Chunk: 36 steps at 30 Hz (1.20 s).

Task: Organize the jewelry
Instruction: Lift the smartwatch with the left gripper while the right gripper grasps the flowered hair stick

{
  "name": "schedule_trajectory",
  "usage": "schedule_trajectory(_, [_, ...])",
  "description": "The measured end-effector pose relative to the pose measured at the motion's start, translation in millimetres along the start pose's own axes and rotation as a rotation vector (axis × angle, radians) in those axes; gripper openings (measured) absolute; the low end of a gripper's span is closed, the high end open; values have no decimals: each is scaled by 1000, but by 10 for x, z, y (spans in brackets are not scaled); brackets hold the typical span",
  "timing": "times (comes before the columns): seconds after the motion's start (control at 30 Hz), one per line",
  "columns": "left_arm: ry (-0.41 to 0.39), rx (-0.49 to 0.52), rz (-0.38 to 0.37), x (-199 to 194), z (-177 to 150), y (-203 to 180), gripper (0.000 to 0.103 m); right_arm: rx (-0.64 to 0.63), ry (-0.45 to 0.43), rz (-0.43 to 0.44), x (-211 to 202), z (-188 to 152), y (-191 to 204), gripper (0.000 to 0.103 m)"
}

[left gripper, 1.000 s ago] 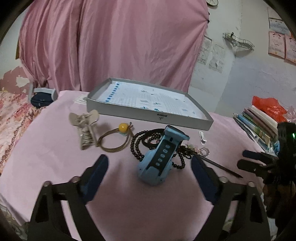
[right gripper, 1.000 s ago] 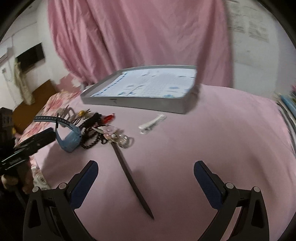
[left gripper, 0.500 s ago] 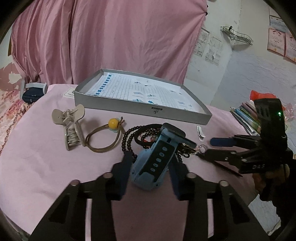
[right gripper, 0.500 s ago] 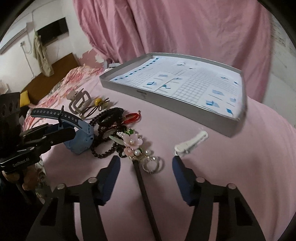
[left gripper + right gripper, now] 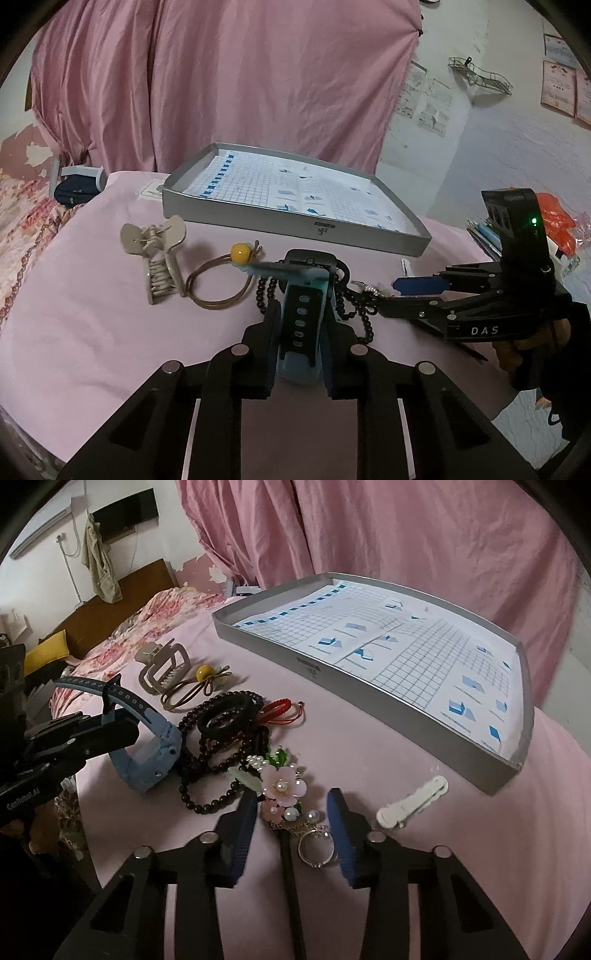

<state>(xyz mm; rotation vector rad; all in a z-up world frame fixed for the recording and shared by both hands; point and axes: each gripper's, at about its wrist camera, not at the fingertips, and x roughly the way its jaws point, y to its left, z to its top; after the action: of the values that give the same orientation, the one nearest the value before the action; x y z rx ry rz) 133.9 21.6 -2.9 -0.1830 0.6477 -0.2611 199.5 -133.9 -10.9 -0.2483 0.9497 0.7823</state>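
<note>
A pale blue watch (image 5: 300, 325) stands upright on the pink cloth, and my left gripper (image 5: 303, 321) is shut on its strap. The right wrist view shows that grip from the side on the watch (image 5: 155, 753). My right gripper (image 5: 291, 805) is open, its fingers narrowed either side of a pink flower hairpin (image 5: 282, 786) with a dark stick, not touching it. A silver ring (image 5: 316, 849) lies by the right finger. The grey tray (image 5: 295, 229) lined with grid paper sits behind.
On the cloth lie a beige claw clip (image 5: 162, 668), a yellow-bead hair tie (image 5: 205, 674), dark bead bracelets (image 5: 221, 738), a red cord (image 5: 280, 710) and a white clip (image 5: 410, 805). Books and an orange bag (image 5: 557, 218) are off right; a floral bed lies left.
My left gripper moved in and shut on the blue watch. My right gripper advanced to the flower hairpin and its fingers narrowed around it.
</note>
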Motion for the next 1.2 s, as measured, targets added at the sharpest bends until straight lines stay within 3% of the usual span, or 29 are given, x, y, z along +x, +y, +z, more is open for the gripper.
schedule_trajectory(0.3, [0,-20,10,-32,0,-4,16,112,-54,47,-71,-81,-107,17])
schedule_trajectory(0.67, [-7,-25,26,-71,-10,-14,16,350,-195,206,-291,-155,-327,17])
schedule_trajectory(0.97, [-54,-17,26,-152,173,-58,15,387,-286,256,-564,56,-334,17])
schedule_trajectory(1.2, [-84,-14,-9,-155,385,-77,15,395,-276,270,-549,145,-400,17])
